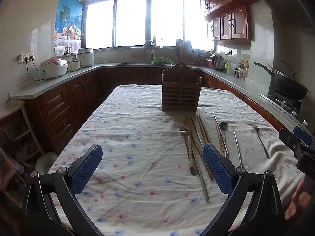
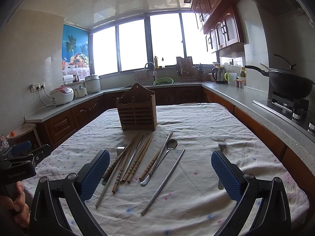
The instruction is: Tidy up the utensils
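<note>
A wooden slatted utensil holder [image 1: 181, 90] [image 2: 136, 111] stands upright on the floral tablecloth [image 1: 128, 147] [image 2: 196, 129]. In front of it lie several wooden chopsticks [image 2: 137, 161] [image 1: 190, 147], metal chopsticks [image 2: 164, 181] [image 1: 237, 147], a spoon [image 2: 171, 144] [image 1: 223, 126] and two forks, one by the chopsticks [image 2: 120, 149] [image 1: 184, 131] and one apart to the right [image 2: 221, 145] [image 1: 259, 139]. My left gripper [image 1: 152, 169] is open and empty, left of the utensils. My right gripper [image 2: 160, 175] is open and empty, over the near ends of the utensils.
Kitchen counters run around the table [image 1: 59, 80]. A wok [image 2: 289, 82] sits on the stove at right. Rice cookers [image 1: 53, 67] stand at left. A sink with a green bowl [image 1: 161, 60] lies under the window. The other gripper shows at the edge of each view [image 1: 299, 139] [image 2: 21, 157].
</note>
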